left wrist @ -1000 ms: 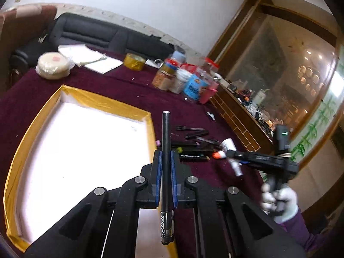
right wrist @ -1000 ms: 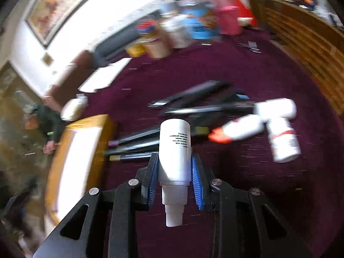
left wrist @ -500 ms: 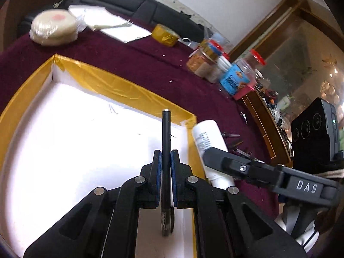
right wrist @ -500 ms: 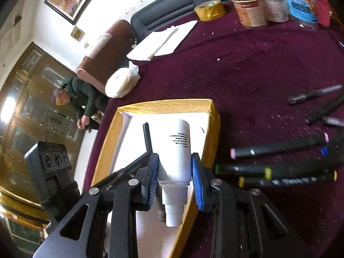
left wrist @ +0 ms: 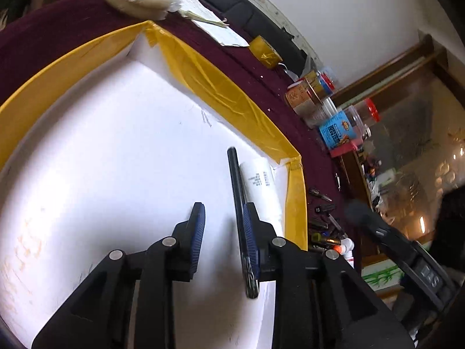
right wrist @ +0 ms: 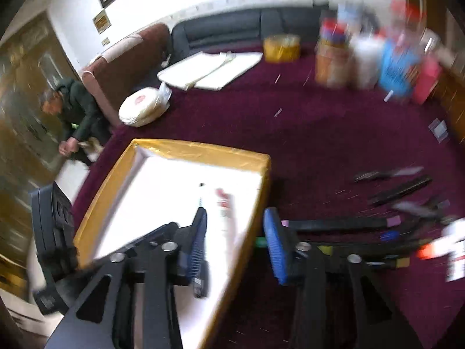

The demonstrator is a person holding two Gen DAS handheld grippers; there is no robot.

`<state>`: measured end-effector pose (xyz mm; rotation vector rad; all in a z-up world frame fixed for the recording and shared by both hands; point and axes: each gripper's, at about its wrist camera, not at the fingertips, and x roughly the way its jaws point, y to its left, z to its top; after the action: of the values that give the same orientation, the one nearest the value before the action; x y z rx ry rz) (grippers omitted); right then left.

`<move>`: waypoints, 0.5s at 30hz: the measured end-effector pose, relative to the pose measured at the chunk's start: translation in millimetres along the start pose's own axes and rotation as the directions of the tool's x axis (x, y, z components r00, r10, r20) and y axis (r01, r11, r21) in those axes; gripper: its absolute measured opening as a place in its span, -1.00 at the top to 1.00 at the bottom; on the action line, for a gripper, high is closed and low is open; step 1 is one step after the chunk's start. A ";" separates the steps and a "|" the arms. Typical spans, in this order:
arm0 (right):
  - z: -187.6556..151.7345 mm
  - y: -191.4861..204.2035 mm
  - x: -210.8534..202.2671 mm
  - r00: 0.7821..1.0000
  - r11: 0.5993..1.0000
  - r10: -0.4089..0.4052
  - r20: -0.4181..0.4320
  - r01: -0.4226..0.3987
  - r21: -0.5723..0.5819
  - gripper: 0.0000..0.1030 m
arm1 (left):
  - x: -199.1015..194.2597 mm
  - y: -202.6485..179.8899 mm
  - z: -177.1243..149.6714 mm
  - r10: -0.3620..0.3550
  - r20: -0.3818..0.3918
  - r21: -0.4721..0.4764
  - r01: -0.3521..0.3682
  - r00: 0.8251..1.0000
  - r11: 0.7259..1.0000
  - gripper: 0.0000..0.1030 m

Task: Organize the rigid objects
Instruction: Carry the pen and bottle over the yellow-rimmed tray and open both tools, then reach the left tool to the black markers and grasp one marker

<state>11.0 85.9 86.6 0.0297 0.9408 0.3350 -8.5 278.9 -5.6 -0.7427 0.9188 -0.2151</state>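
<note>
Pens and bottles go into the yellow-rimmed box, whose white floor keeps loose pieces together. Left tool: jaws opening, black pen leaning on the right pad only, unclamped, so it can settle beside the white bottle lying by the right wall. Right tool: jaws opening with nothing between them, straddling the box's right rim. More markers wait on the worktop, right of the box.

Matt plastic pen, fuzzy tablecloth
</note>
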 end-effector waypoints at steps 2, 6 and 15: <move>-8.9 -1.9 -28.0 0.995 0.996 -0.067 0.075 0.070 -0.046 0.07 | -4.8 -0.1 -4.5 0.008 0.013 -0.008 -0.008 1.000 1.000 0.50; -27.2 -19.8 -66.8 0.980 0.990 -0.114 0.163 0.125 -0.059 -0.06 | -16.2 -0.4 -7.9 -0.006 0.054 -0.012 0.006 0.999 1.000 0.22; -66.1 -156.2 -88.6 0.967 0.966 -0.217 0.132 0.193 0.173 -0.13 | -37.3 -92.4 -24.3 0.011 0.090 0.291 -0.037 0.996 0.956 -0.28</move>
<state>-47.6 -96.2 90.6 0.1015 0.8107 0.0636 -37.7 216.6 70.5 -0.4626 0.7908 -0.2878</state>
